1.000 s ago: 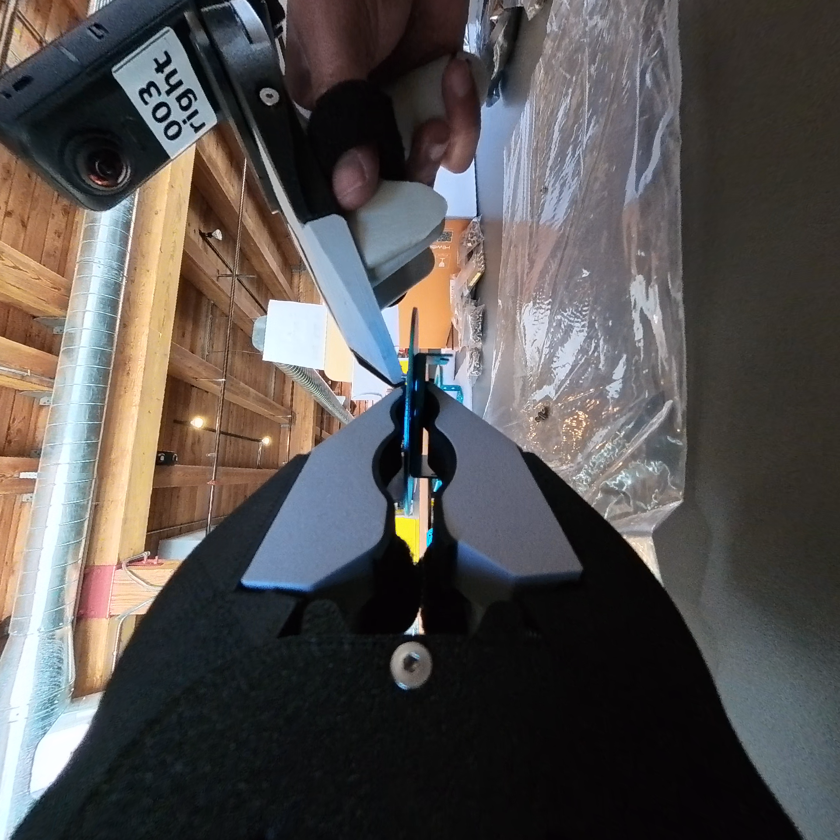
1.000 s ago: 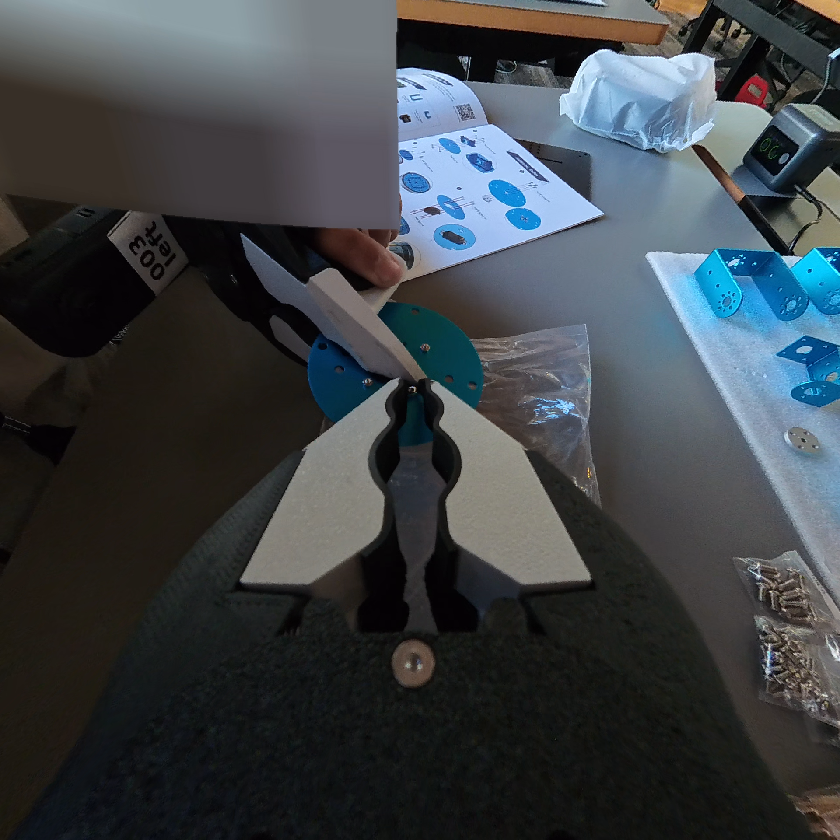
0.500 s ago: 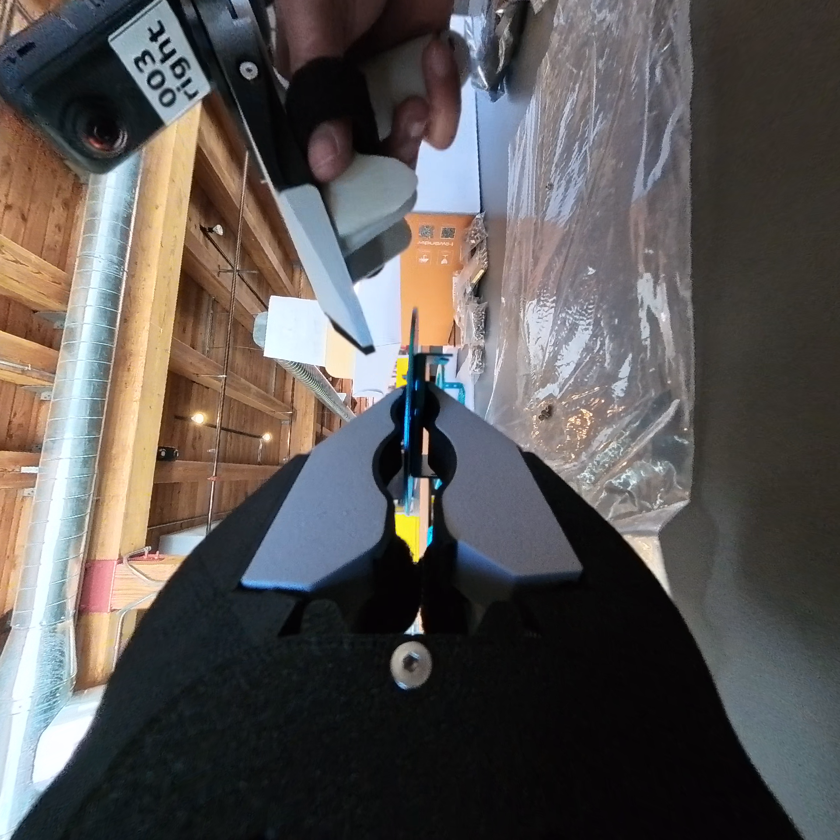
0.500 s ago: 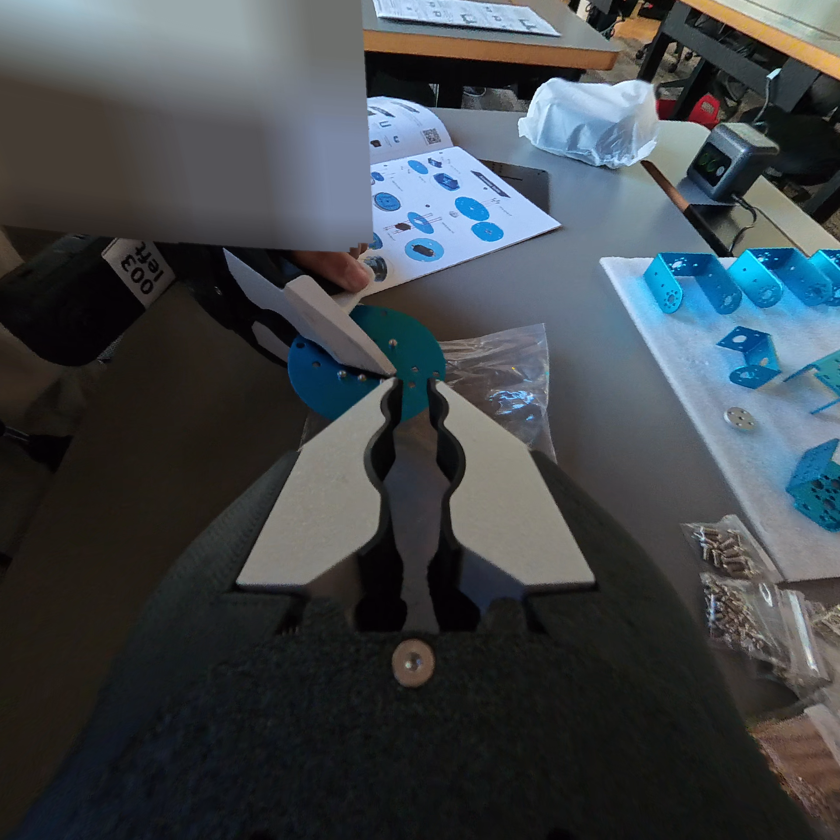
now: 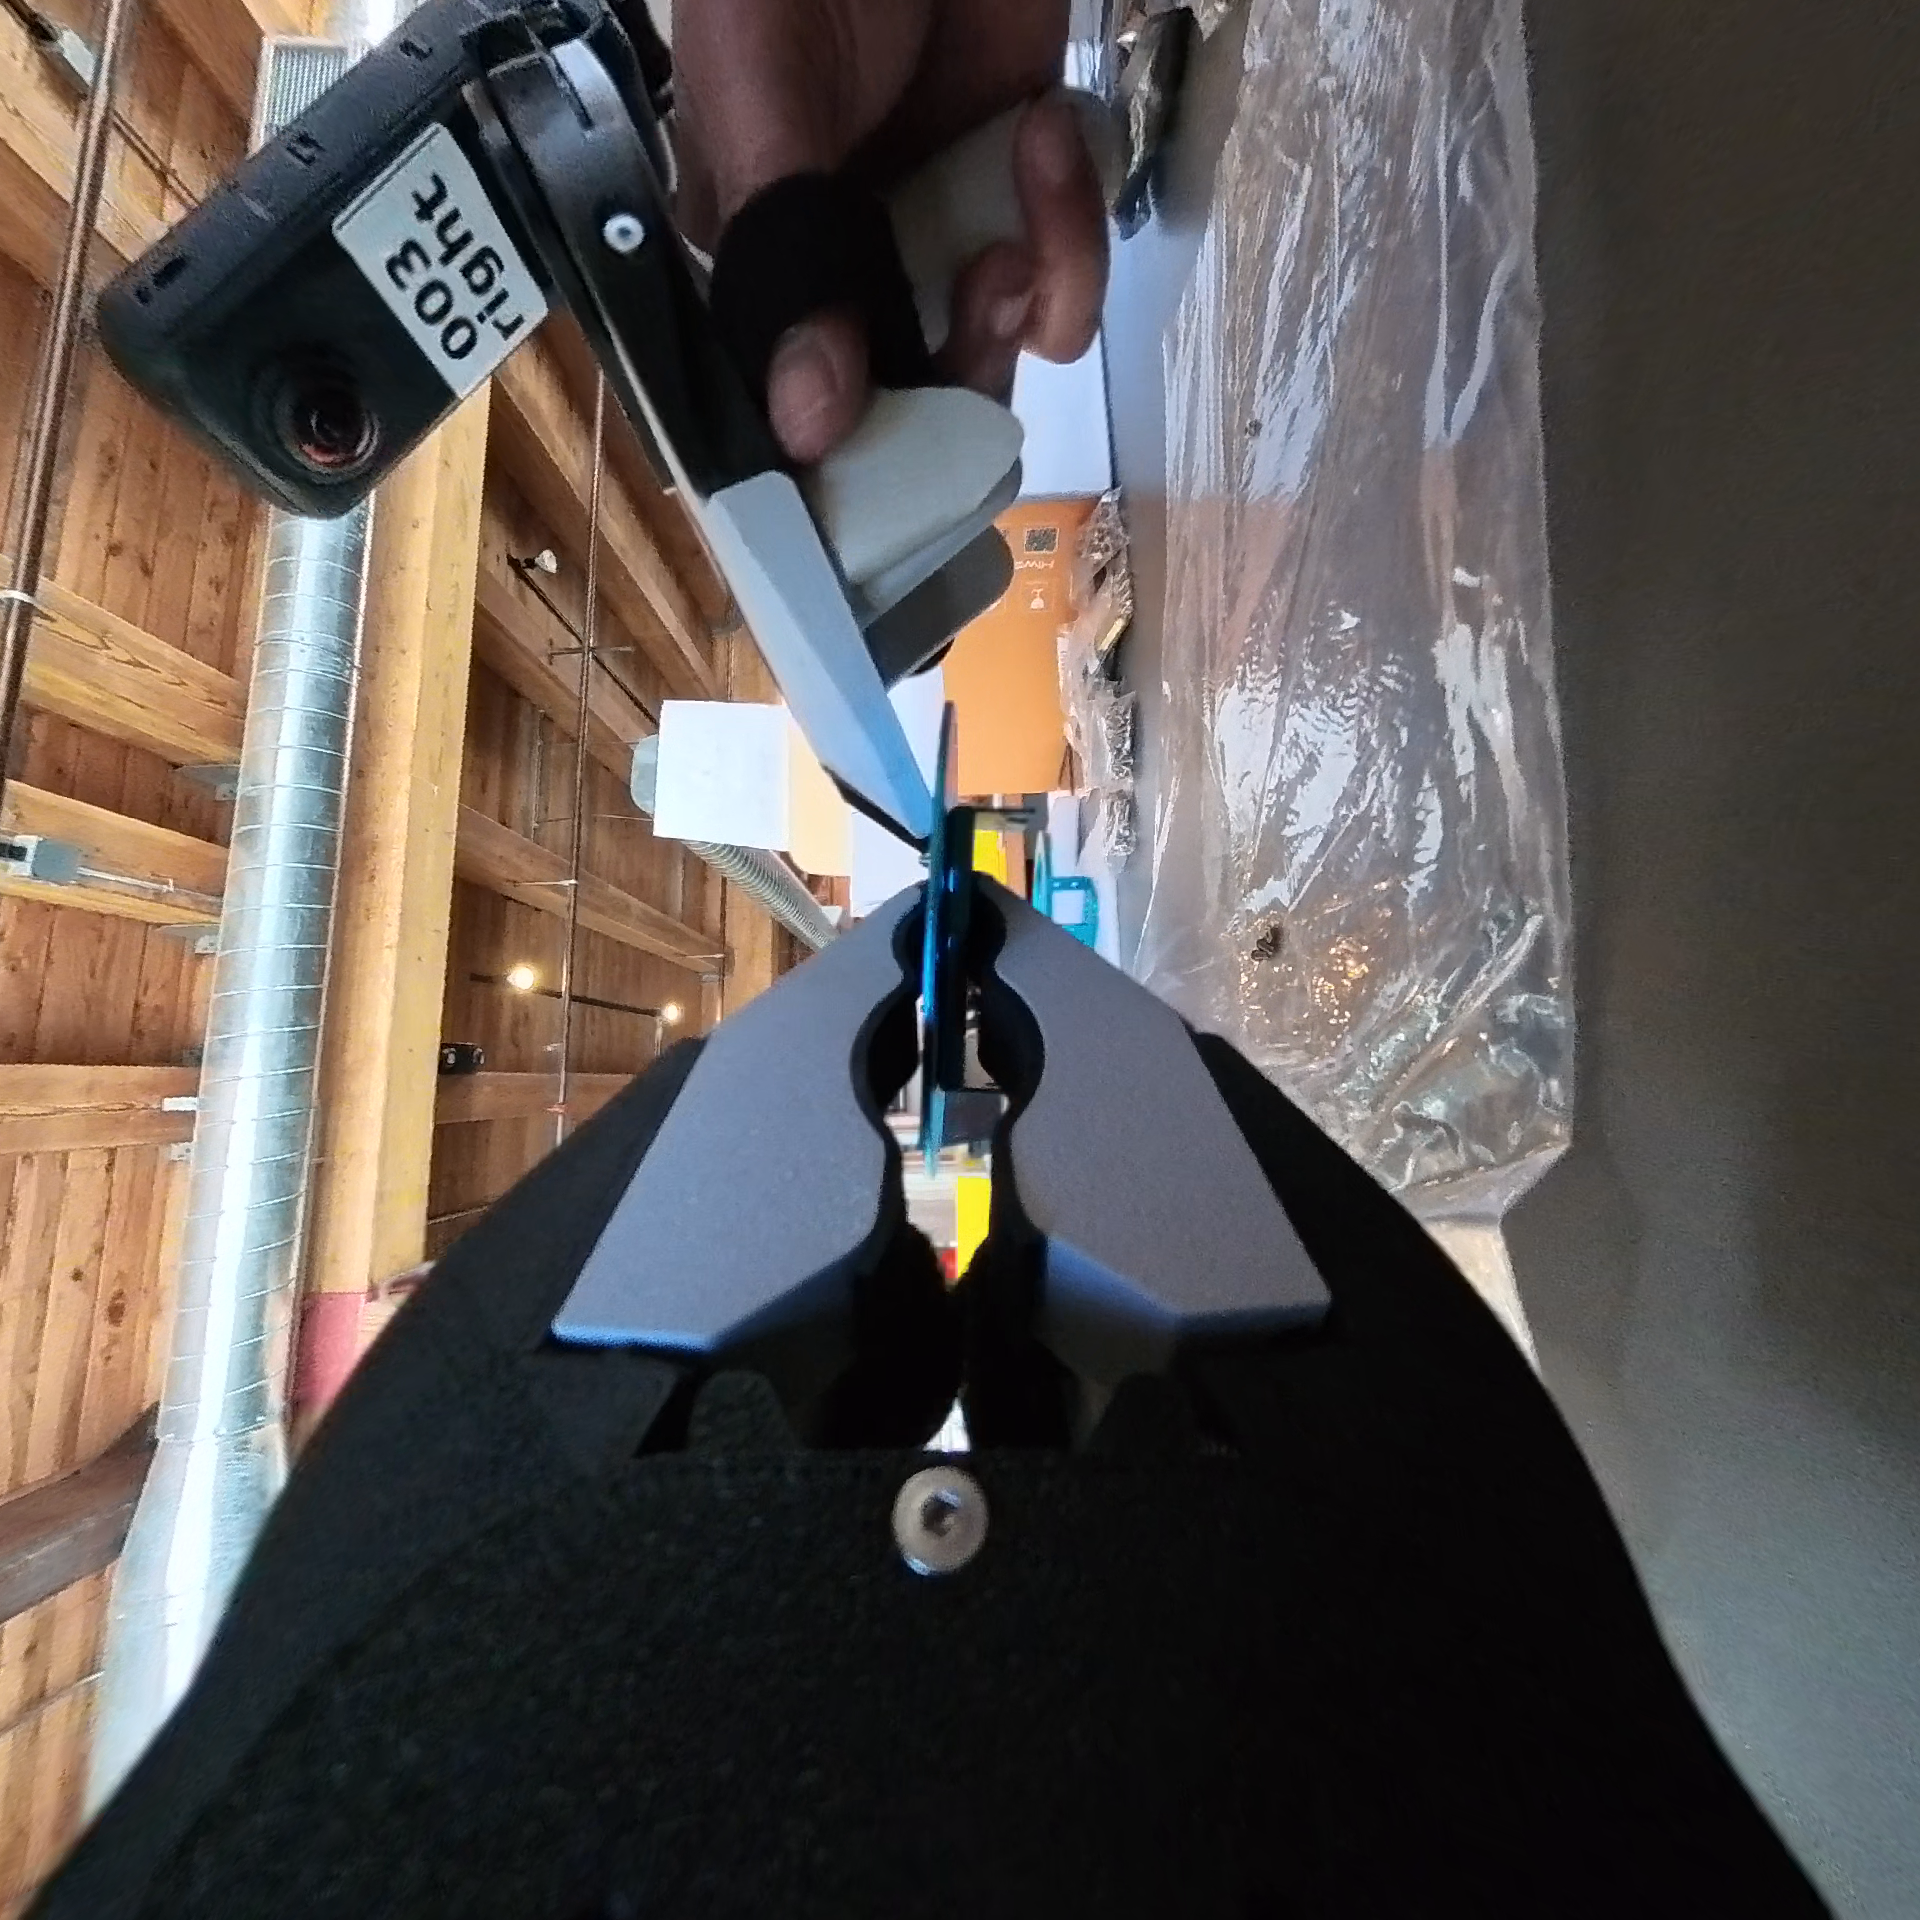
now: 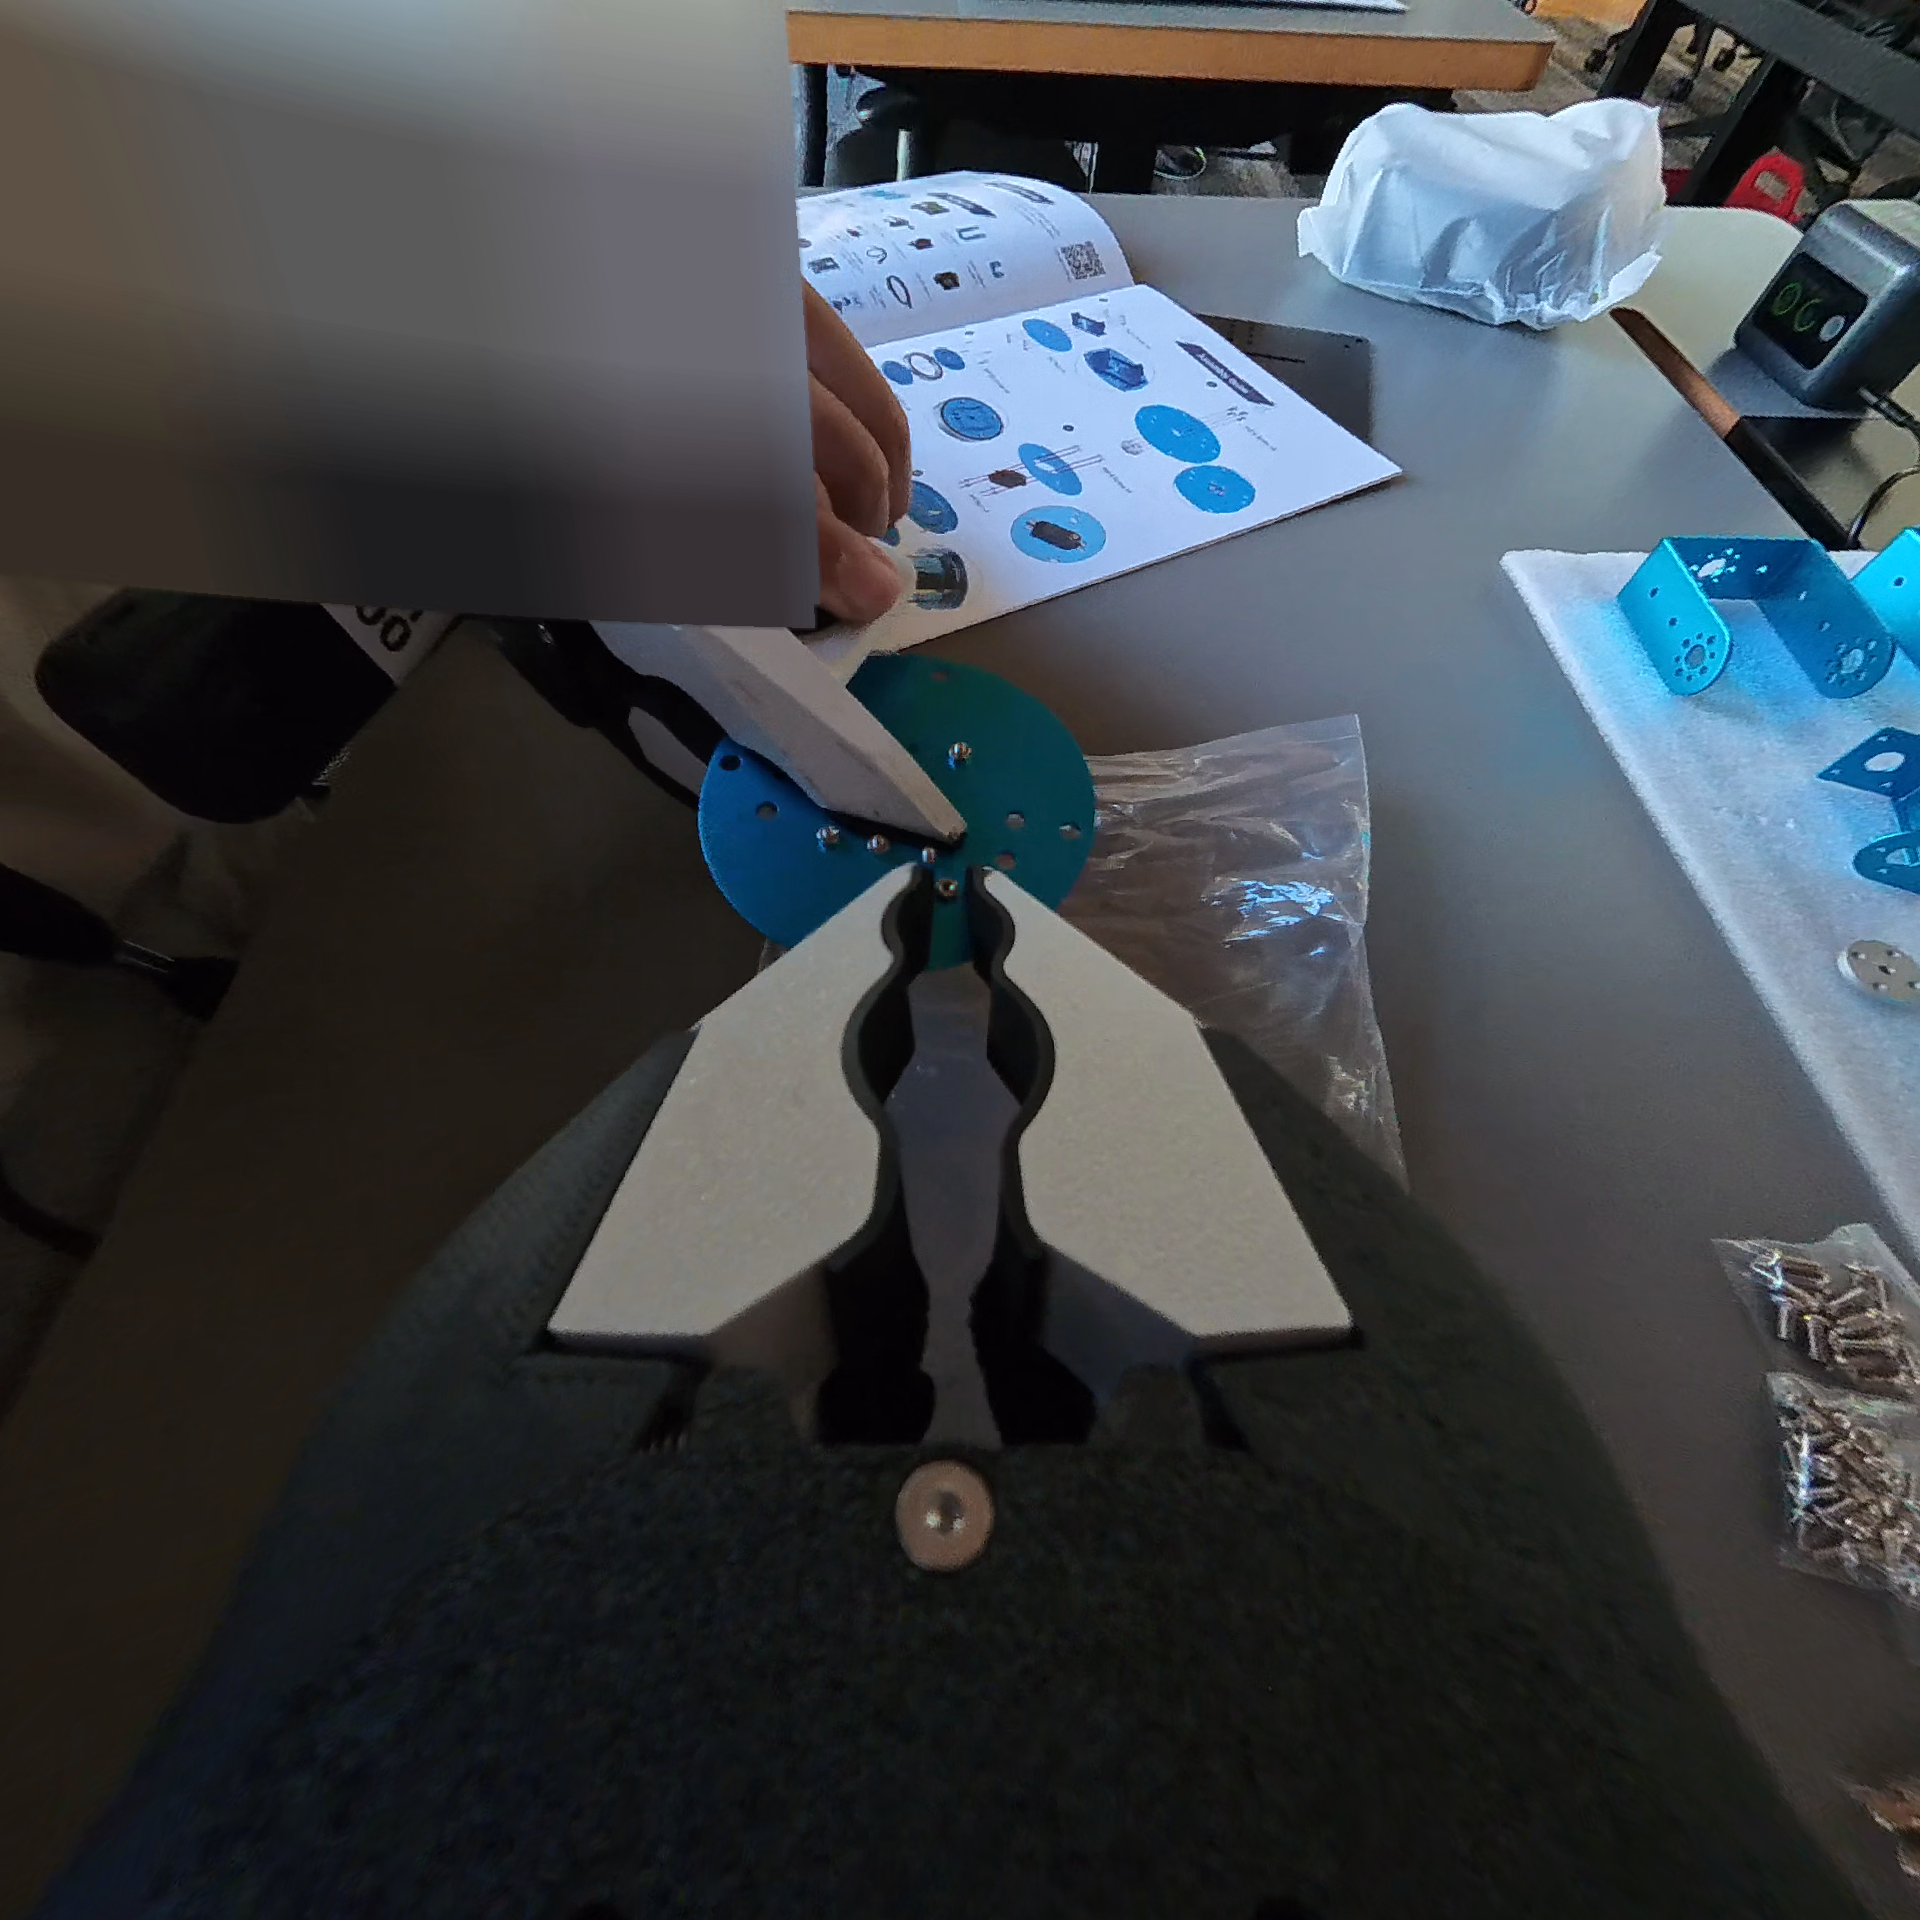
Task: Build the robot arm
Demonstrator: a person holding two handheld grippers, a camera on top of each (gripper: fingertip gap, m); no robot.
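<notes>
Left tool (image 5: 948, 914) pinching round blue perforated disc (image 6: 997, 769) edge-on; right tool (image 6: 943, 881) slightly spread, tips at disc face.

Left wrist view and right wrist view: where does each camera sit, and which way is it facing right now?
Left wrist view: on the left tongs, rolled sideways, with the table vertical at right and ceiling beams at left; its tongs clamp the blue disc edge-on.
Right wrist view: on the right tongs, angled down over the table toward the booklet; its jaws are narrowly apart at the disc's face.
Shared: the disc, the plastic bag, and each shows the other tongs with a hand.
</notes>
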